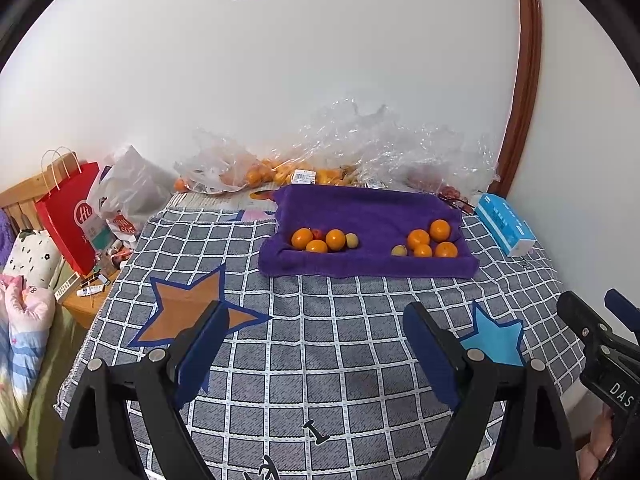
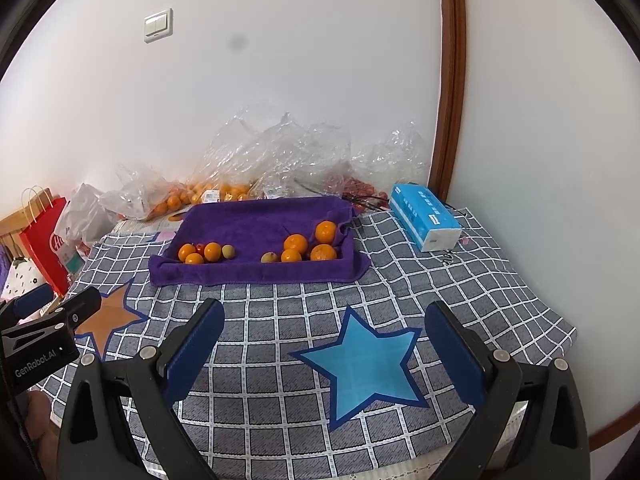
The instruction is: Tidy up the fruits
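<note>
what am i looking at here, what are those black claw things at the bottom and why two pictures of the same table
Those claws are hand-held grippers: a person carries one in each hand, and each has a wide-angle camera looking forward along its two fingers. That gives two pictures of one scene, one from the left gripper, the other from the right gripper. Each also shows at the edge of the other's picture. Both stand open, holding nothing.

On the checked cloth with stars lies a purple towel shaped like a tray. It holds two groups of fruit: the left group and the right group, mostly oranges plus a few smaller fruits. Behind are clear plastic bags with more fruit, and a blue tissue pack on the right.
</note>
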`<state>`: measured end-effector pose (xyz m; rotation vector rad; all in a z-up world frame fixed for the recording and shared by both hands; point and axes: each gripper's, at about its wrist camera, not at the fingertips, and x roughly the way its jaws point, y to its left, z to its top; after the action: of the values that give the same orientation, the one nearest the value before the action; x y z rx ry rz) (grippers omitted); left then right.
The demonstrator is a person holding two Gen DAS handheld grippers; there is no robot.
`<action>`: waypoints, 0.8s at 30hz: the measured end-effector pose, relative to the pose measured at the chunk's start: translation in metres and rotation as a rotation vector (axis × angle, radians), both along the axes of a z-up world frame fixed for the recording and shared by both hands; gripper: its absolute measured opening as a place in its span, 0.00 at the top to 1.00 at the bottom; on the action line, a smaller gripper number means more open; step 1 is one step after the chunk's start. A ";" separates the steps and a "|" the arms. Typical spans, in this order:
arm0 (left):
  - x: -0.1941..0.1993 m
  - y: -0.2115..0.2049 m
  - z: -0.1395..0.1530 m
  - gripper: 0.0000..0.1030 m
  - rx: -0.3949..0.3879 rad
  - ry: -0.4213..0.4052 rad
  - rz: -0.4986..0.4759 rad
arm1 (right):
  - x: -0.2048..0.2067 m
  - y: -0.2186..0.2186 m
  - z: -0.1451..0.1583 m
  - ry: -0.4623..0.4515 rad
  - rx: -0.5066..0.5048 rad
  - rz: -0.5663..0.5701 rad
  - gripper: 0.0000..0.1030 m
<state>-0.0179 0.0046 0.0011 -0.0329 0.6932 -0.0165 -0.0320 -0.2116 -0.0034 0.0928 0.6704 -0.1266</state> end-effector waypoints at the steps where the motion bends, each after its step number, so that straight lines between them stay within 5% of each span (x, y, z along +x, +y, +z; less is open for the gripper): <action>1: 0.000 0.000 0.000 0.14 0.001 0.003 0.001 | 0.000 0.000 0.000 0.001 0.000 0.000 0.04; 24: 0.002 -0.002 0.001 0.14 0.007 0.009 0.004 | -0.001 -0.002 0.000 0.001 0.015 -0.004 0.04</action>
<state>-0.0160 0.0030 0.0024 -0.0275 0.7023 -0.0103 -0.0328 -0.2133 -0.0039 0.1081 0.6727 -0.1257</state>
